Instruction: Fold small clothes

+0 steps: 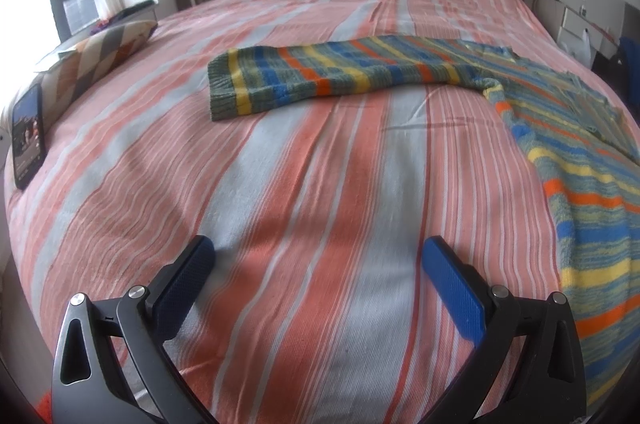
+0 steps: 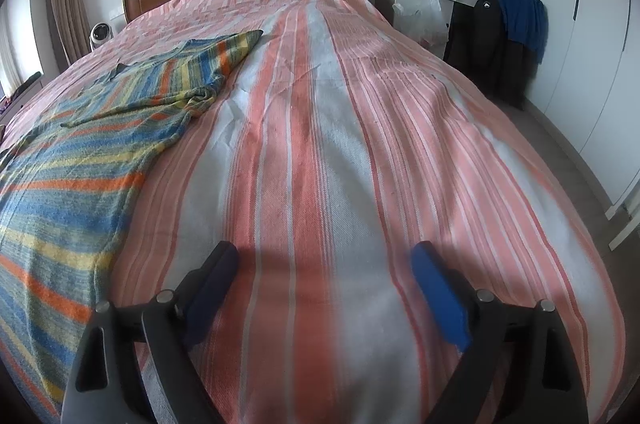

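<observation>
Over the striped bedspread, both tools, left tool and right tool, gape wide, empty, beside the sweater.

Left gripper: black angular linkage arms with triangular cut-outs; round silver pivot screws at each joint; two flat fingers faced with blue textured pads. Right gripper: same build; black arms, silver pivot screws, blue pads; the left-hand pad appears darker, in shadow.

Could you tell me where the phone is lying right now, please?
In the left wrist view, the phone lies at the bed's far left edge, beside the checked cushion.
</observation>
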Action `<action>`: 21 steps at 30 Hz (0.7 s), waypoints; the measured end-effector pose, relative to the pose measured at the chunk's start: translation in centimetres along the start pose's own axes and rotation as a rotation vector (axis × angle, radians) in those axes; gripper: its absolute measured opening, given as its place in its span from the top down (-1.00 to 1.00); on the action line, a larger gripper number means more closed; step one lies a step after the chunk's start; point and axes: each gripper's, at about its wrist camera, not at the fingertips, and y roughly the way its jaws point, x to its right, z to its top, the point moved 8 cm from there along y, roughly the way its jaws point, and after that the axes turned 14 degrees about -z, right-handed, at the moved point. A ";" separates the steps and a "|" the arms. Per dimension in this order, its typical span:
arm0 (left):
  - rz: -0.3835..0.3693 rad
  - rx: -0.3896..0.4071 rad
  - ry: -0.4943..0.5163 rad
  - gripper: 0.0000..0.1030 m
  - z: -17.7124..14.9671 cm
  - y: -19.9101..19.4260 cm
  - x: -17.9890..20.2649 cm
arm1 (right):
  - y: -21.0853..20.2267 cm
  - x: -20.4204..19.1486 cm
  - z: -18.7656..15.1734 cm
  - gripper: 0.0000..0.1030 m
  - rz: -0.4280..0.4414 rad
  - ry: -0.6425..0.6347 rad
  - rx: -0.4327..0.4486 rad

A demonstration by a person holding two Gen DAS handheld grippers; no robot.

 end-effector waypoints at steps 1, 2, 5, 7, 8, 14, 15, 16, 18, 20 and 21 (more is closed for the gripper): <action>-0.012 -0.029 -0.007 -0.99 0.2 -0.2 0.1 | 0.0 0.0 0.0 -0.72 0.000 0.000 0.000; -0.038 -0.060 -0.016 -0.99 0.5 -0.5 0.3 | 0.0 0.0 0.0 -0.72 0.000 -0.001 -0.001; -0.114 -0.035 -0.029 -0.99 3.9 -2.4 0.0 | 0.0 0.0 0.0 -0.72 0.000 -0.002 -0.001; -0.105 0.012 -0.036 -0.99 7.5 -3.7 -1.7 | 0.0 0.0 0.0 -0.72 -0.001 -0.002 0.000; -0.102 0.026 -0.053 -0.99 9.2 -3.9 -2.8 | 0.0 0.0 0.0 -0.72 -0.001 -0.002 0.001; -0.128 -0.103 -0.301 -0.97 14.1 1.9 -10.8 | 0.0 0.0 0.1 -0.72 -0.002 -0.002 0.004; -0.130 -0.131 -0.328 -0.96 14.1 3.0 -11.4 | 0.0 0.0 0.1 -0.72 -0.002 -0.002 0.003; -0.126 -0.157 -0.355 -0.94 14.1 4.2 -12.2 | 0.0 0.0 0.0 -0.72 -0.002 -0.003 0.002; -0.110 -0.181 -0.388 -0.58 14.0 5.7 -13.1 | 0.0 0.0 0.0 -0.72 -0.002 -0.002 0.003; -0.142 -0.201 -0.399 -0.29 13.9 6.7 -12.6 | 0.0 -0.1 0.1 -0.72 -0.003 -0.003 0.004; -0.163 -0.207 -0.392 -0.11 14.2 7.2 -12.2 | 0.0 0.0 0.0 -0.72 -0.003 -0.003 0.004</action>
